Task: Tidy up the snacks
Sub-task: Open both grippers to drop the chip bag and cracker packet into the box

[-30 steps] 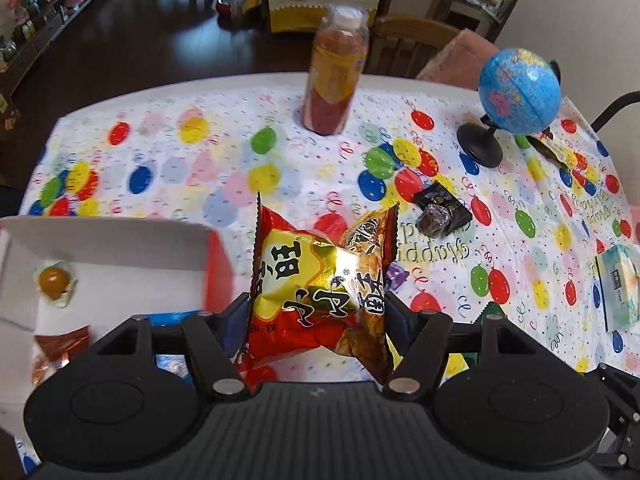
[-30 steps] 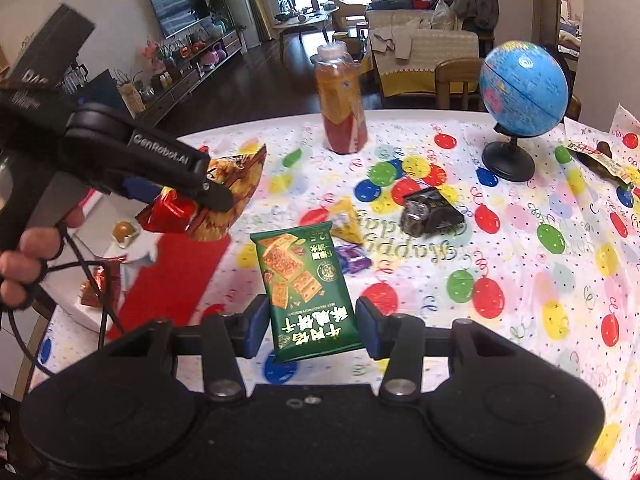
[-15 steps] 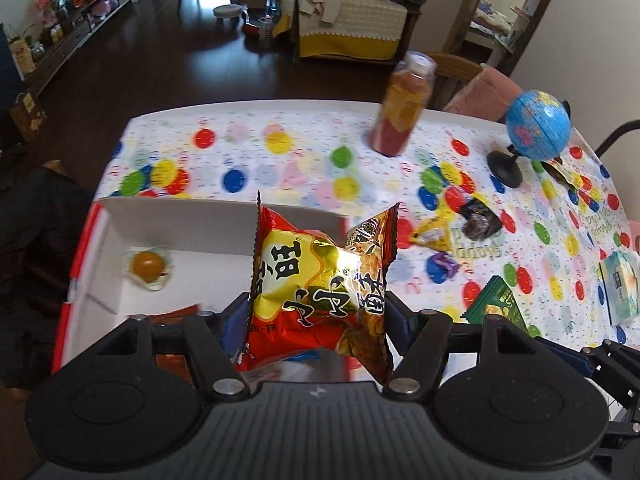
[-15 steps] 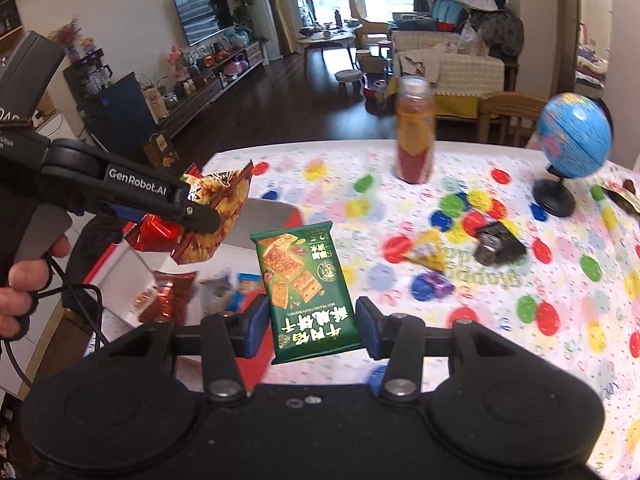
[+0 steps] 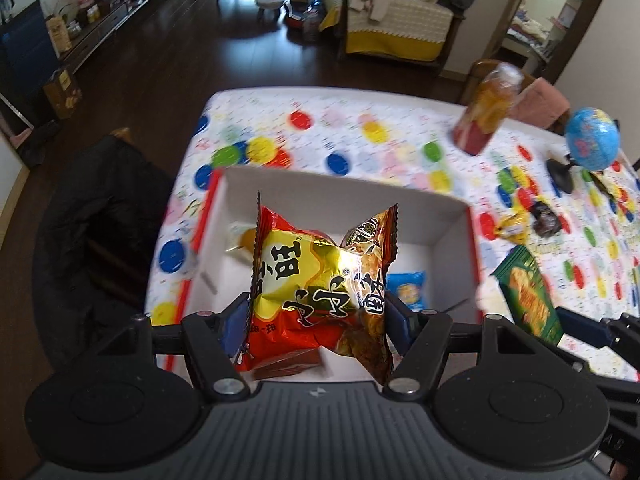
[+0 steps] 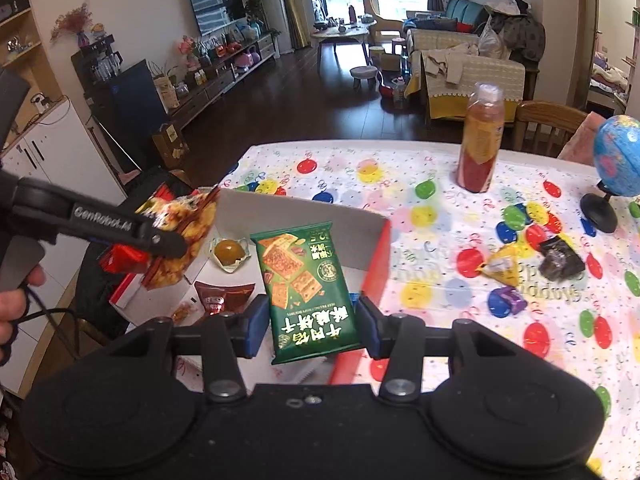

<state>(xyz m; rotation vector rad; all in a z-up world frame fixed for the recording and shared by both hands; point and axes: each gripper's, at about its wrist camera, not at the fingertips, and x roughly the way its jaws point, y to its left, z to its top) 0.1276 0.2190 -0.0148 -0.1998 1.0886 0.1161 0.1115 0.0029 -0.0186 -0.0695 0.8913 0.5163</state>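
The left gripper [image 5: 316, 316] is clamped on a red-and-gold snack bag [image 5: 320, 284] over the white box [image 5: 448, 220], hiding its floor. The right gripper [image 6: 310, 326] pinches a green cracker packet [image 6: 306, 288] at the box's three-o'clock wall. Loose candies [image 6: 504, 266] lie beyond.

White lettering reading "GenRobot.AI" is showing along the arm of the left tongs [image 6: 168, 242], slightly blurred. Between the right tongs [image 6: 312, 330], the green packet [image 6: 306, 288] is carrying white Chinese characters, upside down to the camera. Between the left tongs [image 5: 316, 316], the red and gold packet [image 5: 320, 284] is bearing large black Chinese characters, also inverted. Right of the right tongs, curly print on the tabletop [image 6: 556, 300] is too blurred to read.
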